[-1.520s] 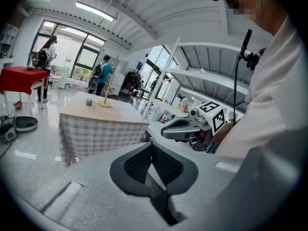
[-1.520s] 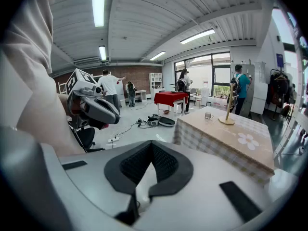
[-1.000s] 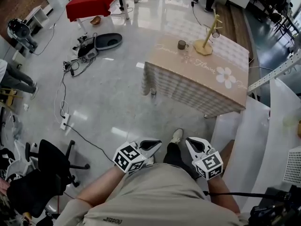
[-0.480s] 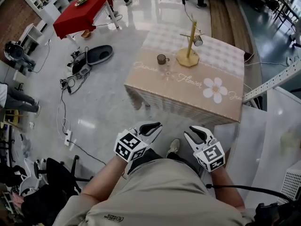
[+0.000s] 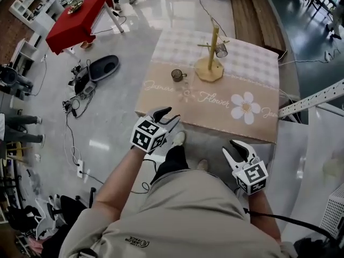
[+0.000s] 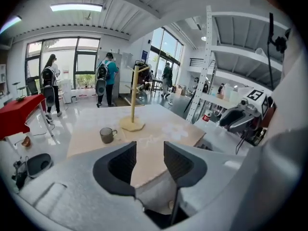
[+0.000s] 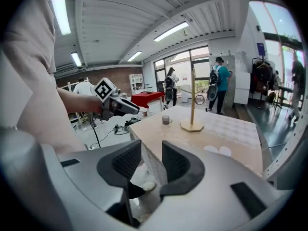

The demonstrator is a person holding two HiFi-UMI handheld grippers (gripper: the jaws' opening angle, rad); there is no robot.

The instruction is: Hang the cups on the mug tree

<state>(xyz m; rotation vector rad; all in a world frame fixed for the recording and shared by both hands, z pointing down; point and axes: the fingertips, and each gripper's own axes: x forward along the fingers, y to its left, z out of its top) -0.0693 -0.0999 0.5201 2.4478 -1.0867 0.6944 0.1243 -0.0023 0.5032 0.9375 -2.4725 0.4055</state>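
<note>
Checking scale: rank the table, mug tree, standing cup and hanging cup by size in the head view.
1. table
2. mug tree
3. standing cup and hanging cup look alike; not ranked.

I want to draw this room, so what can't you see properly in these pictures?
Mug tree: how many pegs it has; too small in the head view, lost against the background in both gripper views.
Hanging cup: which peg carries it; too small, head view.
Cup on the table: what is inside; too small, all views.
Table legs: under the tablecloth, every view.
</note>
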